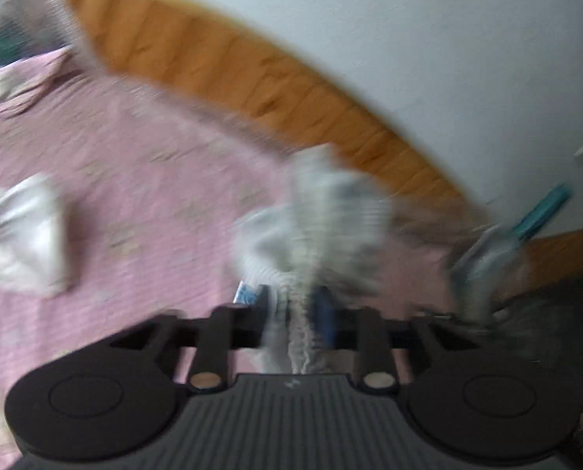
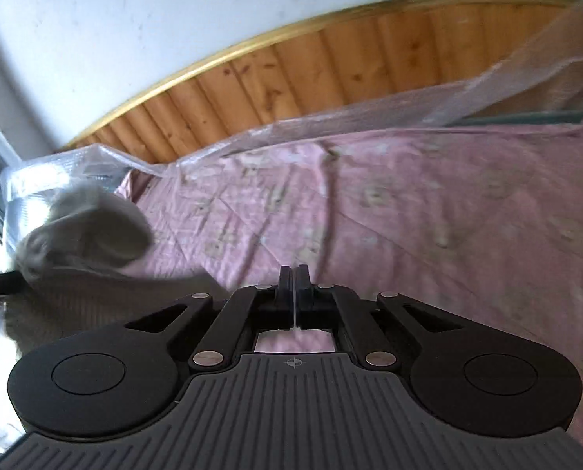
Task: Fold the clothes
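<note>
Over the pink bedsheet, the right gripper is closed on nothing, while the left gripper stands open around a ribbed grey garment, apparently releasing it.

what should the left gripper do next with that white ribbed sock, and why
Probably lower the left gripper and lay the white ribbed sock flat on the pink bedsheet. It hangs bunched between the fingers, and the right gripper is shut on nothing, so it cannot help yet.
</note>
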Action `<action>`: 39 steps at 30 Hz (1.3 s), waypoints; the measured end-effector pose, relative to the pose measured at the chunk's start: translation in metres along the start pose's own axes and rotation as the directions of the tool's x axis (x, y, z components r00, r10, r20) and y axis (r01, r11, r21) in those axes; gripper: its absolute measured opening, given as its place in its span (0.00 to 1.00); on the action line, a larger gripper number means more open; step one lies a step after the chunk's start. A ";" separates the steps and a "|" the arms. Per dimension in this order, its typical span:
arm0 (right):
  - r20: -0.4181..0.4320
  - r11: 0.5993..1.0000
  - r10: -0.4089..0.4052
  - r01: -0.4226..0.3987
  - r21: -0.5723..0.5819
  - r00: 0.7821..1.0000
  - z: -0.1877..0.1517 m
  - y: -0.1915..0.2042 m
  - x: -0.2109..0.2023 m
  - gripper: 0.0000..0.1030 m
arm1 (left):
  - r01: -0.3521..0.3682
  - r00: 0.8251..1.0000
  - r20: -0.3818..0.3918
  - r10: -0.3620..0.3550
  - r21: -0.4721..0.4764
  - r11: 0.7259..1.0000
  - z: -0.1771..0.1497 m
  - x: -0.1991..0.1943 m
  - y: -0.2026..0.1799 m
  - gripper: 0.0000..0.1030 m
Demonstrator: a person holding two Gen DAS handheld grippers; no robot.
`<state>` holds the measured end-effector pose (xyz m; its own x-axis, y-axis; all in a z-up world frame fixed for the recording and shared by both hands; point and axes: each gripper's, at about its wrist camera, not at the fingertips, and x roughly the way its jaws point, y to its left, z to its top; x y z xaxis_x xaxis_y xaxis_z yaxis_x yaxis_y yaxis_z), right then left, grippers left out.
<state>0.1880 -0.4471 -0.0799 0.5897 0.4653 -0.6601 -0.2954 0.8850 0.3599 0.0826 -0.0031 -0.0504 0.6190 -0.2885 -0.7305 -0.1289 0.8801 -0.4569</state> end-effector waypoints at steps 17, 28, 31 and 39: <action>-0.196 0.976 -0.155 0.181 0.122 0.968 -0.071 0.031 0.017 0.63 | -0.120 0.986 -0.063 0.151 0.350 0.929 -0.002 0.141 0.036 0.75; -0.371 0.978 0.167 -0.201 -0.053 0.913 0.004 0.101 0.160 0.65 | -0.134 0.987 0.133 0.091 0.362 0.922 -0.031 0.022 -0.008 0.09; -0.423 0.962 0.272 -0.251 0.106 0.865 -0.002 0.093 0.189 0.65 | -0.166 0.979 0.164 0.125 0.266 0.950 -0.034 -0.001 -0.002 0.09; -0.403 0.931 0.303 -0.358 -0.067 0.864 -0.030 0.126 0.193 0.66 | -0.202 0.975 0.094 0.201 0.003 0.979 -0.044 -0.012 0.044 0.10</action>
<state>0.2416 -0.2454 -0.1816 0.1169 0.6770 -0.7266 -0.5364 0.6588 0.5275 0.0356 0.0226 -0.0839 0.6509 -0.0690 -0.7560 -0.2487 0.9215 -0.2982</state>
